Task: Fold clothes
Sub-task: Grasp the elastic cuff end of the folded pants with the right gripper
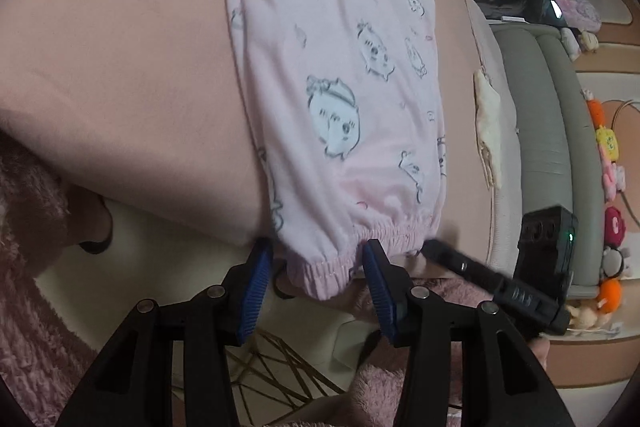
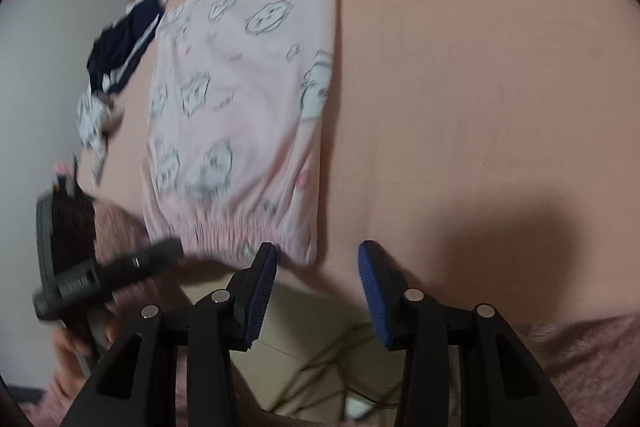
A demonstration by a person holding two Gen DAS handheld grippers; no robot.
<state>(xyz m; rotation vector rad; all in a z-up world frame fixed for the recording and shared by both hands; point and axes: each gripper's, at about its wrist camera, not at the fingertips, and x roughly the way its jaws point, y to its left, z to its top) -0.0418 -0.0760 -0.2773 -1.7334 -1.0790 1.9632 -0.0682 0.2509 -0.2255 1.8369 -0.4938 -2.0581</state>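
The bed point(image 1: 120, 67) carries the pink pants point(image 1: 340, 67) at its near edge, waistband overhanging for an easy grab. Left gripper point(image 1: 316, 275) stands half-open astride the waistband; right gripper point(image 2: 316, 283) half-open, empty, beside the corner.

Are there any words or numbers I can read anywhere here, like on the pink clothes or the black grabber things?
None can be read for sure.
Pink garment: only cartoon animals and tiny scribbles, too small to read.
Right gripper, seen from the left wrist: pale letters on its black arm, too blurred to read.
Left gripper, seen from the right wrist: blurred, nothing readable.
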